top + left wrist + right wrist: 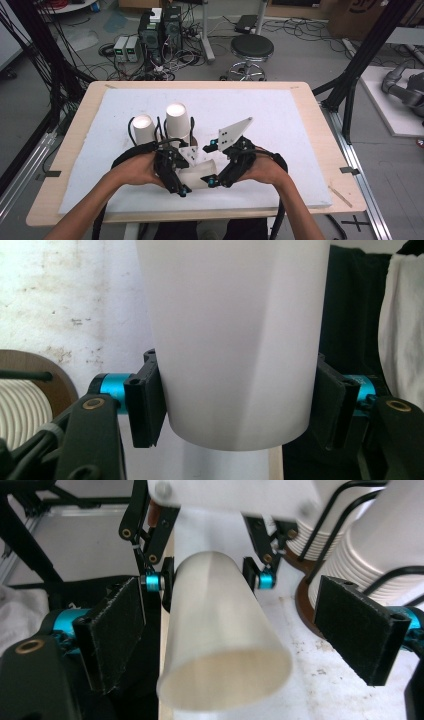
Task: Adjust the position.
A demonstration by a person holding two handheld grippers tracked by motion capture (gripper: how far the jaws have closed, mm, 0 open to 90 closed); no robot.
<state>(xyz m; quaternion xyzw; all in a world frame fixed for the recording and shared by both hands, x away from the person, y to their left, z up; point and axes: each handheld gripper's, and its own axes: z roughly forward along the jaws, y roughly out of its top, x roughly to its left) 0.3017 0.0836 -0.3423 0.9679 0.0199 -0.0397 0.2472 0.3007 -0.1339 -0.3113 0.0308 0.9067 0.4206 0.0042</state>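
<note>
Black round stool (252,48) beyond the table, computer towers (160,27) on the floor, tangled cables (300,27) nearby

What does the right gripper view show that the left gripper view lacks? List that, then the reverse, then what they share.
Right gripper view: the cup's open mouth, the right tongs open on both sides of it, and cup stacks in wire racks. Left gripper view: the left tongs up close, pads pressed on the cup's narrow end. Both: the white cup and the white table cover.
</note>
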